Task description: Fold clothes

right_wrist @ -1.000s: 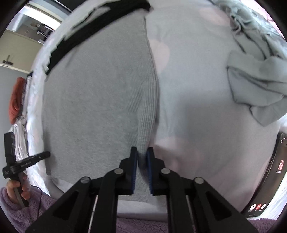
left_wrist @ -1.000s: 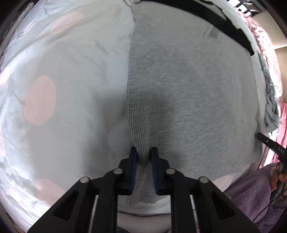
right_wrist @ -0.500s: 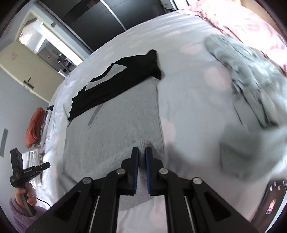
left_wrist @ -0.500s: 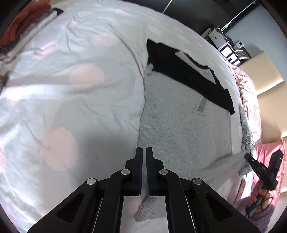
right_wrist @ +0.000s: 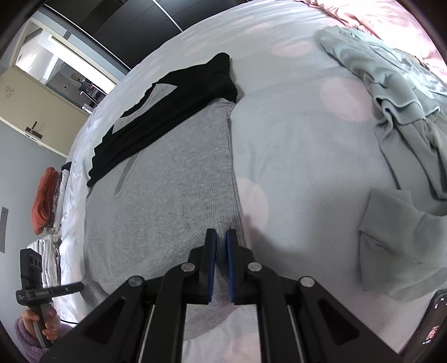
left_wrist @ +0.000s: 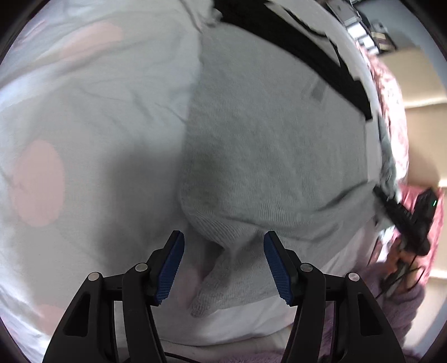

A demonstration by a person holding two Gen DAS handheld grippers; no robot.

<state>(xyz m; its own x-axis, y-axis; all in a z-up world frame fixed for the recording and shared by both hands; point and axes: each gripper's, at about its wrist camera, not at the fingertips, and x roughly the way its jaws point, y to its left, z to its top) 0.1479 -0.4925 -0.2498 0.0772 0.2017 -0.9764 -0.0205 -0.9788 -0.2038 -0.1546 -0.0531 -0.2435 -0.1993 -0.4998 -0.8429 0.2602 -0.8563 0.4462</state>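
Left view: the grey top [left_wrist: 268, 156] lies on the bed [left_wrist: 92, 145] — soft, light knit, likely to sag and drag, best pinched at a hem corner. The left claw [left_wrist: 223, 265] gapes wide around a bunched corner, holding nothing.

Right view: the right claw [right_wrist: 220, 265] is nearly together, seemingly pinching the top's hem [right_wrist: 223, 282] — contact unclear.

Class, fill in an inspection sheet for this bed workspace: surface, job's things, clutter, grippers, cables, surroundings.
Surface: bedsheet, pale with pink dots.
Job's things: grey sweater spread flat, black top section at its far end.
Clutter: crumpled pale green garment; phone at the bed's edge; folded clothes stack.
Grippers: left gripper open above the sweater's hem; right gripper shut on the hem.
Cables: thin cable beside the right handle.
Surroundings: dark wardrobe, doorway.
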